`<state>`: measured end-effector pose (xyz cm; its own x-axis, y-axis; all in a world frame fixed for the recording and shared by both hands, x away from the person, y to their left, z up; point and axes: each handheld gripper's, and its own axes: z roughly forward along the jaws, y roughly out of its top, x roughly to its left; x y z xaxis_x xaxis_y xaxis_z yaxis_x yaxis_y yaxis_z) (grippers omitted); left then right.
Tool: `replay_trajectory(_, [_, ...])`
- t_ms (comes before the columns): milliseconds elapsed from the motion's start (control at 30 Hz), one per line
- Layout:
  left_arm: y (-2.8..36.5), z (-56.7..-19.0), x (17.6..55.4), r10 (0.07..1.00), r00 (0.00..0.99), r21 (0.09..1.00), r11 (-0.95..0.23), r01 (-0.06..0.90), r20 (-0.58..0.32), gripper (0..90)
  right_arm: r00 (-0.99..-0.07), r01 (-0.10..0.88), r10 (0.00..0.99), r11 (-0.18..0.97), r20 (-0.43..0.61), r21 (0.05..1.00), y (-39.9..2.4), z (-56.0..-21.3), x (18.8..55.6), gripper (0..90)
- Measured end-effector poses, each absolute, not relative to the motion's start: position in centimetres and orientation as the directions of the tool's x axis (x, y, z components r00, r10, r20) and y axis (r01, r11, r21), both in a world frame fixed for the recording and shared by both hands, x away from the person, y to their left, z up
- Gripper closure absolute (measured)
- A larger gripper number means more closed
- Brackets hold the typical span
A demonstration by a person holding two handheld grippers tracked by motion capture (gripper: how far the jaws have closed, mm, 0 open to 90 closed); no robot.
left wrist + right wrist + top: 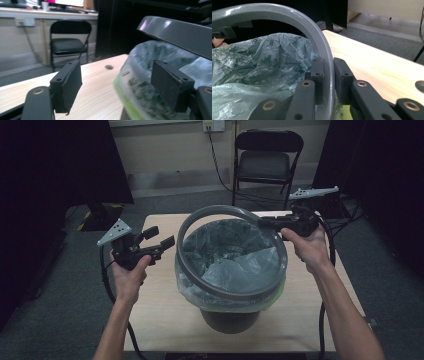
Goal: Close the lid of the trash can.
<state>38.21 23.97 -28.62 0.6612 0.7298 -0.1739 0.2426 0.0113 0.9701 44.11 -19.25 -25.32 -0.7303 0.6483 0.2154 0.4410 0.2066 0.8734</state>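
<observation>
Pinching the grey ring (210,212) at its far right arc, the right gripper (267,223) has both jaws pressed against the band, one inside and one outside, as the right gripper view shows (327,77). The ring (287,15) is tilted: its far side is lifted clear above the bin, while its near side lies low on the plastic liner at the bin's front rim. The bin (230,320) stands near the middle of the counter (160,320), a little toward the near edge, and the liner (235,265) is folded out over its rim, with a green band of the liner showing at the near right of the rim. Crumpled liner fills the inside of the bin.

The left gripper (161,239) is held off to the left of the bin, above the left part of the counter, with its jaws spread wide and nothing between them. In the left gripper view (117,85) the two black pads stand far apart, the liner-covered side of the bin (140,95) lies ahead and to the right of them, and the raised ring (180,32) crosses the upper right corner. Neither pad touches the bin or the ring.

A black folding chair (267,157) stands on the floor beyond the far edge of the counter, and cables trail from both grippers off the sides.
</observation>
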Motion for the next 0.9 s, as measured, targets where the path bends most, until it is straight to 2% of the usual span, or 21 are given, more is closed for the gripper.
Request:
replay_trajectory(233, [23.7, -27.8, 38.2, 0.710, 0.680, 0.970, 0.016, 0.243, -0.182, 26.1, -0.738, 0.428, 0.642, 0.208, 0.208, 0.879, -19.2, -26.0, 43.8, 75.4])
replay_trajectory(333, [23.8, -27.6, 37.9, 0.698, 0.691, 0.972, 0.034, 0.231, -0.188, 29.8, -0.741, 0.418, 0.640, 0.203, 0.203, 0.886, -19.3, -26.2, 43.6, 73.7])
replay_trajectory(400, [23.4, -27.5, 37.5, 0.672, 0.712, 0.971, 0.046, 0.235, -0.204, 29.1, -0.735, 0.408, 0.650, 0.196, 0.193, 0.892, -19.4, -26.3, 43.4, 67.8])
replay_trajectory(567, [21.4, -26.9, 35.7, 0.625, 0.768, 0.979, -0.030, 0.200, -0.138, 30.0, -0.733, 0.382, 0.653, 0.168, 0.188, 0.909, -19.7, -26.3, 42.5, 61.8])
replay_trajectory(633, [20.9, -26.9, 35.3, 0.626, 0.769, 0.978, -0.055, 0.203, -0.124, 30.4, -0.737, 0.370, 0.646, 0.142, 0.198, 0.918, -20.0, -26.2, 42.0, 62.6])
replay_trajectory(733, [20.6, -27.6, 35.2, 0.637, 0.764, 0.972, -0.098, 0.212, -0.103, 32.5, -0.728, 0.348, 0.662, 0.128, 0.181, 0.929, -20.2, -26.2, 41.2, 68.3])
replay_trajectory(833, [20.8, -28.3, 35.3, 0.627, 0.764, 0.972, -0.046, 0.231, -0.152, 32.6, -0.706, 0.348, 0.687, 0.123, 0.174, 0.929, -20.6, -26.6, 40.7, 71.9])
replay_trajectory(900, [20.9, -28.3, 35.2, 0.631, 0.763, 0.975, -0.043, 0.217, -0.142, 33.8, -0.705, 0.361, 0.679, 0.097, 0.204, 0.927, -20.9, -27.1, 40.7, 74.3])
